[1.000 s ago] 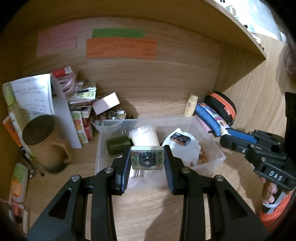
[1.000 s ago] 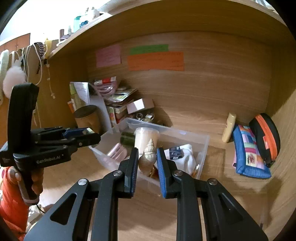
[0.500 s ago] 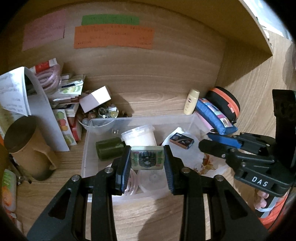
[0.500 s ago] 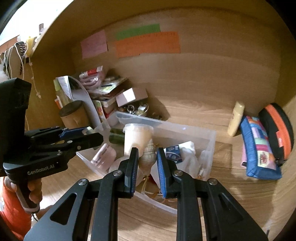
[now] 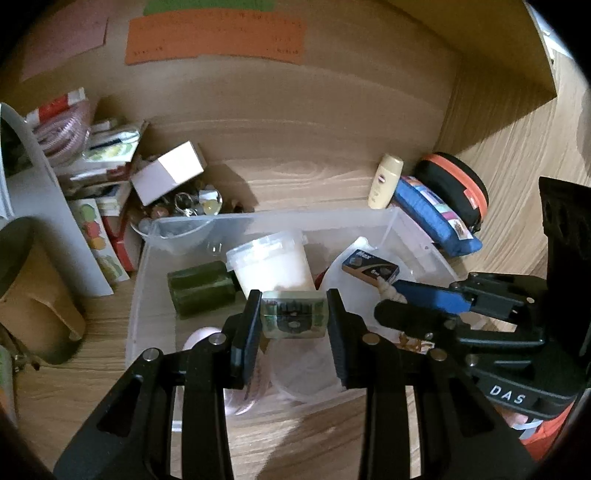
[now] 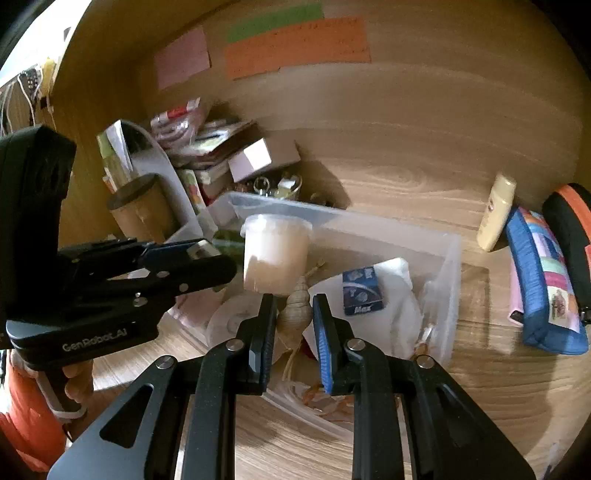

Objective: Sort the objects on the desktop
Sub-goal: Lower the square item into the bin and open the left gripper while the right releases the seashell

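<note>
1. Orange paper note (image 5: 216, 38) stuck on the wooden back wall, with a green note (image 6: 275, 22) just above it and a pink note (image 6: 182, 57) to the left
2. Brown mug (image 5: 35, 295) at the left on the worktop (image 5: 295, 435), beside a leaning white sheet (image 5: 48, 206)
3. Stack of packets and booklets (image 5: 107, 155) behind, a small white box (image 5: 168, 173) tilted against it
4. Cream bottle (image 5: 385, 181) leaning against the back wall at the right
5. Blue patchwork pouch (image 6: 543, 280) just beside it, then a black case with an orange band (image 5: 456, 188)
</note>
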### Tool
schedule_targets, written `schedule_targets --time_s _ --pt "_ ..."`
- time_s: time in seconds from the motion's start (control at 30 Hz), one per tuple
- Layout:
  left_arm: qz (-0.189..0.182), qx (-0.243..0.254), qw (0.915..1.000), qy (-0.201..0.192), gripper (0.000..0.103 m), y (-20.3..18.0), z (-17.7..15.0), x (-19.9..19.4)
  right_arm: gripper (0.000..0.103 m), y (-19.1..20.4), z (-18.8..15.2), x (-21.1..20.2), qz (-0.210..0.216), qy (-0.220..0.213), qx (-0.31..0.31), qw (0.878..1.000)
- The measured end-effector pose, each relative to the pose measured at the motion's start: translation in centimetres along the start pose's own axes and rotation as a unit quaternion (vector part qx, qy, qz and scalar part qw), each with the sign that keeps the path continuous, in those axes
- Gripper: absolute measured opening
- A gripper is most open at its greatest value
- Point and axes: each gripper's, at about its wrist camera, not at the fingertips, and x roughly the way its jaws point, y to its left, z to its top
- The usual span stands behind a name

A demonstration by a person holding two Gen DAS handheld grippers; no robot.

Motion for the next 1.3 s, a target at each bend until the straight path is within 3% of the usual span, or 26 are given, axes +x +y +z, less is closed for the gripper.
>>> schedule_targets --time_s 0.47,0.9,1.07,1.3 --pt "-0.006 0.003 0.9999 0.014 0.033 0.4 -0.8 1.6 0.018 0.1 -0.3 1.6 -0.017 0.025 -0.005 1.000" --pt "0.002 0.003 0.9999 0.012 0.033 0.5 -1.1 1.6 0.018 0.1 -0.4 1.3 -0.023 0.011 -0.011 1.000" --pt "0.001 -0.002 0.9999 0.011 0.038 0.8 -1.1 1.4 0.019 0.2 -0.3 0.9 -0.024 0.002 -0.013 1.000" --pt "0.005 -0.006 1.0000 -0.003 0.048 1.1 -1.0 0.9 0.032 0.4 -0.2 -0.2 -0.033 -0.021 -0.018 0.999"
